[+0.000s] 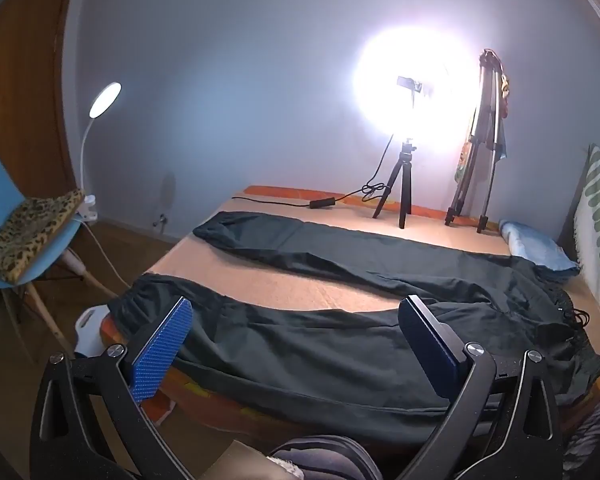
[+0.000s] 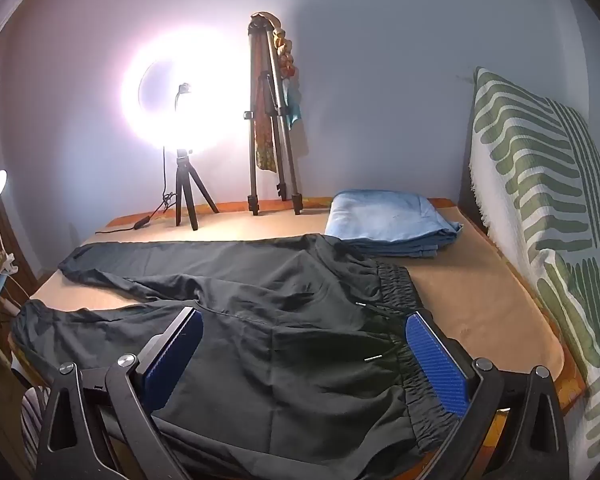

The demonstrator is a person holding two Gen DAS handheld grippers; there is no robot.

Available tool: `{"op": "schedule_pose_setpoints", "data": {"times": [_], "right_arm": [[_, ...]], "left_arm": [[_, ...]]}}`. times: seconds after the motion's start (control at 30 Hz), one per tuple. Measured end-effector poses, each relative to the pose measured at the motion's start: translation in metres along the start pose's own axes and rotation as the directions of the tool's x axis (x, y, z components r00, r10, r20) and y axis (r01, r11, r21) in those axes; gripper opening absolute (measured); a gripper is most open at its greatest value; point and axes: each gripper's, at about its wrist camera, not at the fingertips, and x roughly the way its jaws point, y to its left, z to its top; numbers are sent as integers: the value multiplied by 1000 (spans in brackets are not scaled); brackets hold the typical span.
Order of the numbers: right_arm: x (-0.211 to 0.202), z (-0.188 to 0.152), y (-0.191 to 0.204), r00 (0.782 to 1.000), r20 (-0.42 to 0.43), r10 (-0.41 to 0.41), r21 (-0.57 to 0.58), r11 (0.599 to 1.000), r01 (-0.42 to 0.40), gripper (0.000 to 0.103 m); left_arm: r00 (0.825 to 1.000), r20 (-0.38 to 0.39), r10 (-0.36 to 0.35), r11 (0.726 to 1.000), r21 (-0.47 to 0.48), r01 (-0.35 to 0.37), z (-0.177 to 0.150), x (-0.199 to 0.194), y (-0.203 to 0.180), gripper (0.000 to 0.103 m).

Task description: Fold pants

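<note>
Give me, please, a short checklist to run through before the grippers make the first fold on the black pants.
1. Left gripper open, nothing between its jaws: ok.
2. Right gripper open, nothing between its jaws: ok.
3. Black pants spread out flat with legs apart: ok, though wrinkled near the waistband.
4. Near leg wholly on the bed: not ok, its cuff hangs over the edge.
5. Folded blue cloth clear of the pants: cannot tell, it sits right against them.
6. Ring light tripod clear of the far leg: ok.
</note>
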Motion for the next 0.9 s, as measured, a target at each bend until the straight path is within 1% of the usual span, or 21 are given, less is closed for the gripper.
{"op": "schedule_pose_setpoints", "data": {"times": [0.1, 0.13, 0.23, 0.3, 0.43, 0.5, 0.9], "right_arm": [[-1, 0, -1, 1000, 8, 1, 7, 1000, -1, 103], [-1, 0, -2, 1000, 8, 2, 9, 1000, -2, 103], [2, -8, -13, 1000, 3, 0, 14, 1000, 0, 103], [2, -7, -12, 1000, -3, -1, 13, 1000, 1, 103], [2, -9, -18, 1000, -1, -2, 9, 1000, 2, 103], [1, -8, -9, 1000, -2, -17, 0, 1000, 17, 103], [0, -6, -6, 1000, -3, -24, -12, 1000, 24, 103]], "left_arm": [[1000, -2, -11, 1000, 4, 11, 2, 2, 5, 103], [1000, 10, 16, 999, 29, -17, -1, 2, 0, 103], [1000, 7, 11, 1000, 28, -11, -1, 5, 5, 103], [999, 19, 31, 999, 37, -31, -3, 0, -2, 103], [999, 14, 33, 998, 46, -33, -2, 0, -8, 103], [999, 16, 33, 998, 50, -34, -2, -1, -9, 103], [999, 26, 21, 999, 49, -23, -3, -2, -11, 103]]}}
